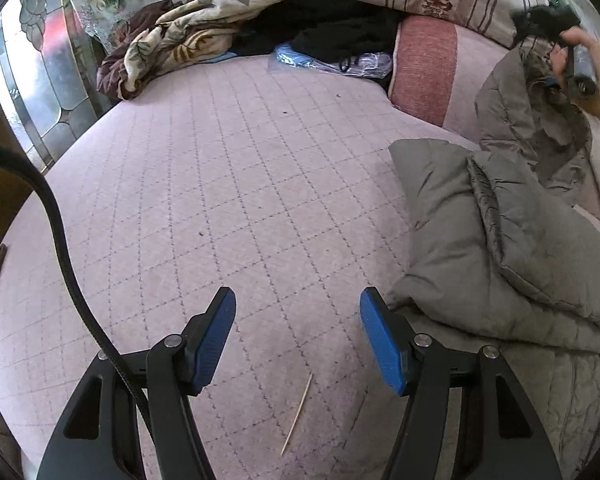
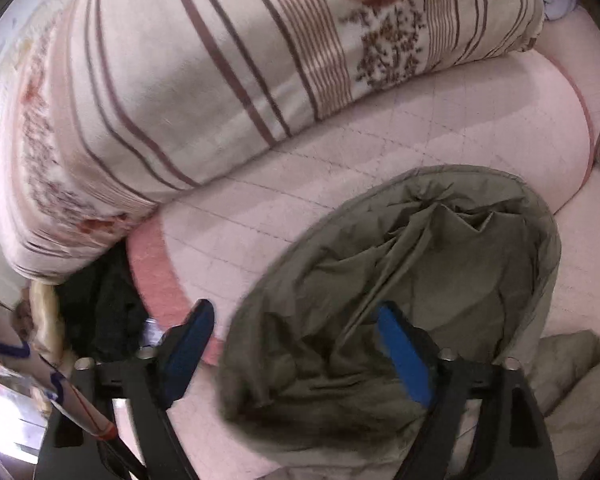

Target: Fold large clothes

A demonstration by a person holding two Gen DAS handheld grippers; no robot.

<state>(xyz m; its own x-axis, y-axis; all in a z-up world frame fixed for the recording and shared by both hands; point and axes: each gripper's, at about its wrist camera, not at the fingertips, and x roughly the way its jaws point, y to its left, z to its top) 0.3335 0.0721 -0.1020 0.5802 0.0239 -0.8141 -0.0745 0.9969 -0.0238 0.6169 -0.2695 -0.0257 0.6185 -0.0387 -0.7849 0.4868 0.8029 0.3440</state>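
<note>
Left gripper hovers wide open and empty over the pink quilted bed. The grey padded jacket lies rumpled just right of it. Right gripper, fingers spread wide, holds nothing above the jacket's hood.

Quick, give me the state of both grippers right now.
Left gripper: open, holding nothing, above the pink quilted bed cover.
Right gripper: open, holding nothing, over the olive puffer jacket's hood.

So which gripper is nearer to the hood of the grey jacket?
The right one. The right gripper hangs open directly over the hood, one finger in front of its lining. The left gripper is open over the pink bedcover, beside the jacket's lower part.
</note>
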